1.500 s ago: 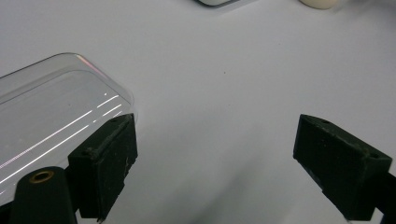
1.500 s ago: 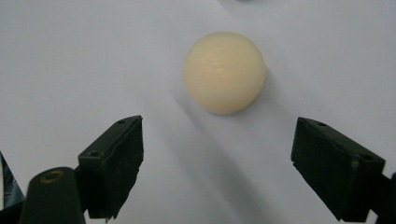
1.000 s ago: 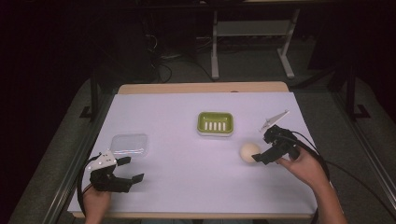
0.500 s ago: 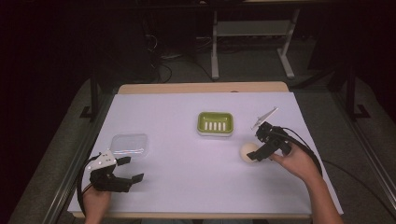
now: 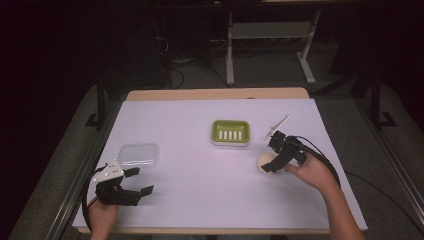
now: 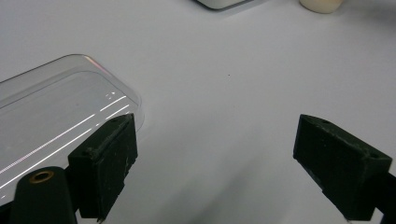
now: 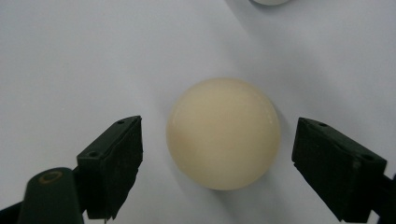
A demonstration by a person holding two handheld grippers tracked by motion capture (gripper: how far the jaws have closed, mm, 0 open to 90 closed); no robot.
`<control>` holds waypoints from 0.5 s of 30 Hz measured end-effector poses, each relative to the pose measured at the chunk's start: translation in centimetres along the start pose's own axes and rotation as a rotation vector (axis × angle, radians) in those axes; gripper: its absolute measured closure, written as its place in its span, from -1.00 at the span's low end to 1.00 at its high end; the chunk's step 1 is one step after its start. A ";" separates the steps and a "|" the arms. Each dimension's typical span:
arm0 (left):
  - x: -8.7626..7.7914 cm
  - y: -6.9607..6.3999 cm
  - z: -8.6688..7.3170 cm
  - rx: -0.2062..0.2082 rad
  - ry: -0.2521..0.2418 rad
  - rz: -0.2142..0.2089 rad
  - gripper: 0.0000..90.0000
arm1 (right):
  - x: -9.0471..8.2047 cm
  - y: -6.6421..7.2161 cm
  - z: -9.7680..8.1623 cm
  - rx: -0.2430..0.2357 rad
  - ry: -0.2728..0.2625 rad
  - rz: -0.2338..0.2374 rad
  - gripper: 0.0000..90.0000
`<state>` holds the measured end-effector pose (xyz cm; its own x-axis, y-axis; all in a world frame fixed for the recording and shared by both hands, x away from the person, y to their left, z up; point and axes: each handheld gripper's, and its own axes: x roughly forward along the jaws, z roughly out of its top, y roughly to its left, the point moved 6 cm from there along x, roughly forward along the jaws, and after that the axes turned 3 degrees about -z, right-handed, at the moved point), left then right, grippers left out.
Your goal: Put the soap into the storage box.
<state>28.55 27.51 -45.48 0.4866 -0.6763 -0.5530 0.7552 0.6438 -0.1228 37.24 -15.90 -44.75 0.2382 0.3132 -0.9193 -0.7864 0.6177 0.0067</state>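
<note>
Two hand-held grippers are working over the desk (image 5: pixel 200 125). Since a second ago the right hand-held gripper (image 7: pixel 217 154) is moving down over the cream soap (image 7: pixel 223 133), its jaws wide on both sides, not touching yet; a grasp is probably near. This soap is round, so no long axis is showing. Left hand-held gripper (image 6: pixel 215 154) is waiting wide beside the clear lid (image 6: pixel 51 116).

From overhead we look forward over the whole table (image 5: pixel 200 130); both gripper views sit close above it.
</note>
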 end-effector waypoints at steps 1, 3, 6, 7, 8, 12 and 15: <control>0.0 0.0 0.0 0.001 0.000 0.000 -0.71 | 0.1 0.0 0.0 0.002 0.002 0.004 -0.65; 0.0 0.0 0.0 0.003 0.000 0.000 -0.71 | 0.2 -0.1 0.0 -0.001 0.005 0.004 -0.65; 0.0 -0.1 0.0 0.002 0.002 -0.001 -0.71 | 0.4 -0.2 0.0 0.003 0.011 0.006 -0.65; 0.1 -0.1 0.0 0.003 0.001 -0.001 -0.71 | 0.4 -0.2 0.0 0.007 0.013 0.006 -0.65; 0.0 -0.1 0.0 0.001 0.002 -0.001 -0.71 | 0.5 -0.2 0.1 0.004 0.012 0.005 -0.65; 0.0 -0.1 0.0 0.002 0.002 0.000 -0.71 | 0.7 -0.2 0.1 -0.001 0.015 0.006 -0.65; 0.0 -0.1 0.0 0.005 0.004 -0.001 -0.71 | 0.9 -0.2 0.1 0.000 0.024 0.012 -0.65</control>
<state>28.50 27.41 -45.47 0.4841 -0.6757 -0.5559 0.7579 0.6413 -0.1197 37.69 -15.66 -45.53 0.2148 0.3034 -0.9283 -0.7889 0.6142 0.0182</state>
